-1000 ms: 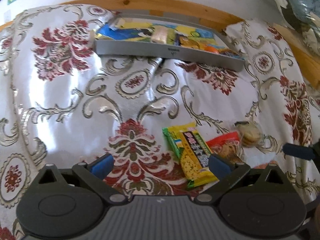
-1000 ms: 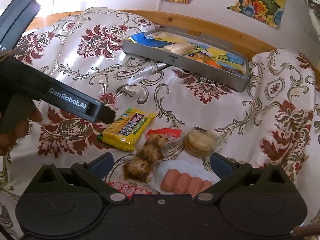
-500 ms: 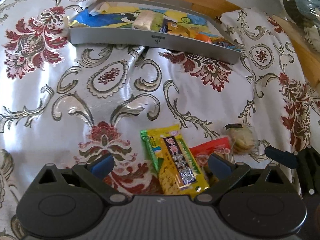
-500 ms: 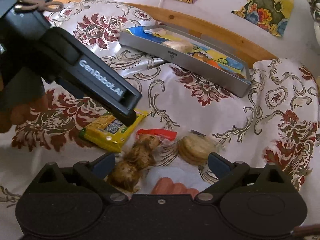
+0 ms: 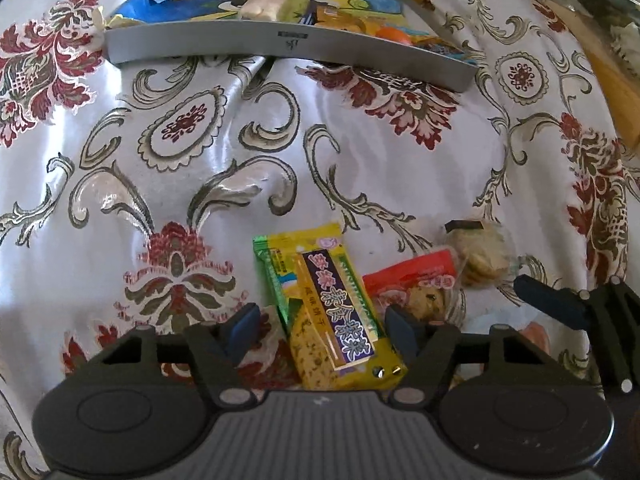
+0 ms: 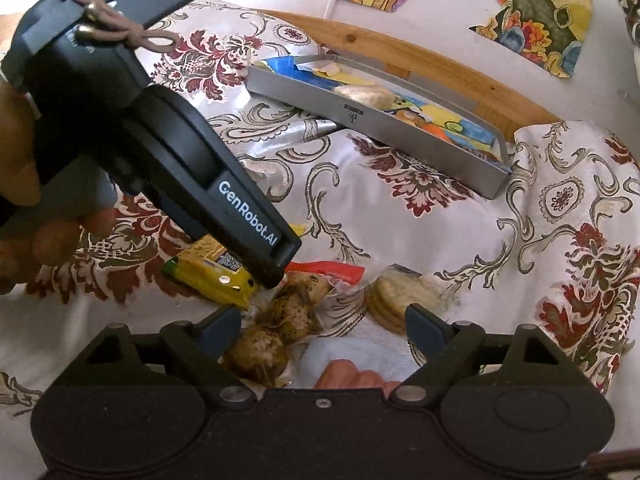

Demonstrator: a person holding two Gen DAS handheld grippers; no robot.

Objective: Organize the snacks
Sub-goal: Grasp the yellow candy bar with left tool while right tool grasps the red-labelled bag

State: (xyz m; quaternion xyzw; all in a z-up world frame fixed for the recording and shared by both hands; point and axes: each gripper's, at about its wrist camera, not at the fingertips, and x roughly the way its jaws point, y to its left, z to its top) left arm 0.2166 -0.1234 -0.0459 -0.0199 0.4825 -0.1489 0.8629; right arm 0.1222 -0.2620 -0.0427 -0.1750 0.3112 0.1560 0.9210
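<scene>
We have our left gripper [image 5: 320,328] spread wide around the yellow cracker packet [image 5: 332,316] on the patterned cloth [image 5: 400,184], pick-up step, not yet clamped. Next, we reckon: squeeze, lift, carry to the grey tray [image 5: 288,46] at the far edge. Our right gripper [image 6: 322,330] hangs open over the brown snack pouch [image 6: 276,328]. Paintings [image 6: 540,12] on the wall.

Open right tool [image 6: 322,326] over snacks [image 6: 276,322]

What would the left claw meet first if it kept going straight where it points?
Most likely the yellow cracker packet, which already lies between the open left claw fingers on the tablecloth. Depth is hard to judge.
</scene>
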